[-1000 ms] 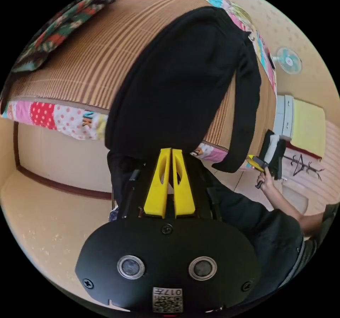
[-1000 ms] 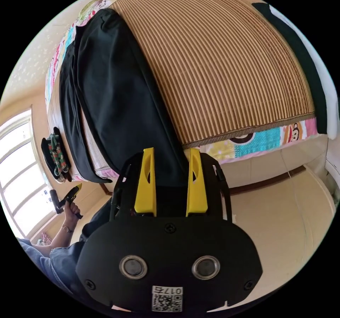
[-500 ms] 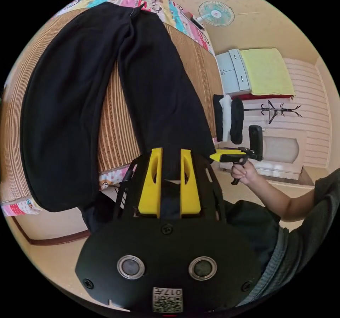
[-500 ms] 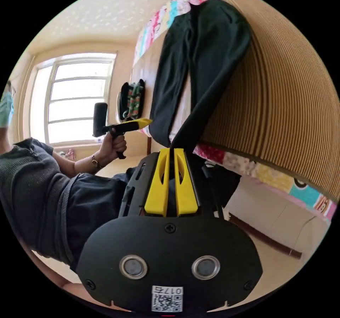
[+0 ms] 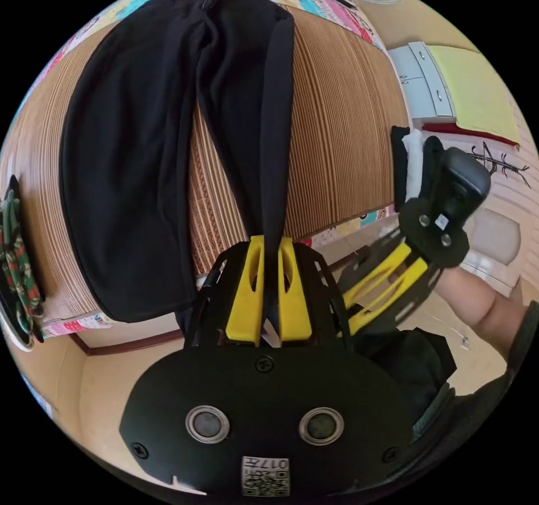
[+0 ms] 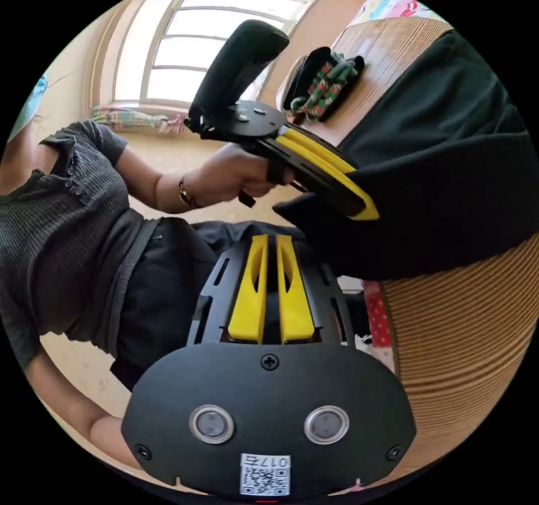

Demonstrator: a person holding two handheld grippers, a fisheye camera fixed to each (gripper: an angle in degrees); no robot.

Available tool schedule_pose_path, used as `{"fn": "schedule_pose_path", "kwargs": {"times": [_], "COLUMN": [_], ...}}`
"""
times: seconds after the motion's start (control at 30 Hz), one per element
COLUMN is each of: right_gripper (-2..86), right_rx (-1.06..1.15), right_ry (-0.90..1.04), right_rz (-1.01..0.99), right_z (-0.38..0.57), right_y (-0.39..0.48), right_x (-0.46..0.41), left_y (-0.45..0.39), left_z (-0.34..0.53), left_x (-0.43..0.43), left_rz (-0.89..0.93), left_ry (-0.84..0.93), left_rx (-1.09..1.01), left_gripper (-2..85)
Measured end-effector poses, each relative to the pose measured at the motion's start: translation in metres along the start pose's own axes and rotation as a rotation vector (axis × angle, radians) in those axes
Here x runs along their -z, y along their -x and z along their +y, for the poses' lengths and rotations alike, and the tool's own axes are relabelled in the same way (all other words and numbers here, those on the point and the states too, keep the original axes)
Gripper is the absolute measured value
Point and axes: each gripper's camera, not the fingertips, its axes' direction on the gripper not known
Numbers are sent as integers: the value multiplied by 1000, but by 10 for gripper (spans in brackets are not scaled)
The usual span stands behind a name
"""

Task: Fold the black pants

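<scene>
Item: black pants (image 5: 140,151), spread on the striped mat (image 5: 337,134) of a bed, 2 legs apart, cuffs at the near edge.

Left hand-held gripper (image 5: 268,246): jaws narrowed onto 1 leg's cuff.

Right hand-held gripper (image 6: 268,246): jaws near closed; contents cannot be told.

Progress, judged: early; no fold yet, legs to be stacked, then folded lengthwise.

Writing: none legible.

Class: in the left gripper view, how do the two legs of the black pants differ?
The wide leg lies spread flat on the striped mat; the narrow leg is bunched into a strip. The wide leg's hem hangs free; the narrow leg's end sits clamped in the left gripper. Both are black.
</scene>
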Motion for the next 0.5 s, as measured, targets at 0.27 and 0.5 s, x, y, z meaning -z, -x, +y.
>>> {"fn": "schedule_pose_path", "kwargs": {"times": [0.27, 0.5], "right_gripper": [148, 90], "right_rx": [-561, -839], "right_ry": [-632, -809], "right_rz": [273, 548], "right_z": [-7, -104], "right_y": [-166, -241], "right_x": [217, 252], "left_y": [34, 63], "left_z": [22, 40], "left_x": [10, -5], "left_rz": [122, 233], "left_ry": [-64, -65], "left_rx": [5, 25], "left_gripper": [32, 22]}}
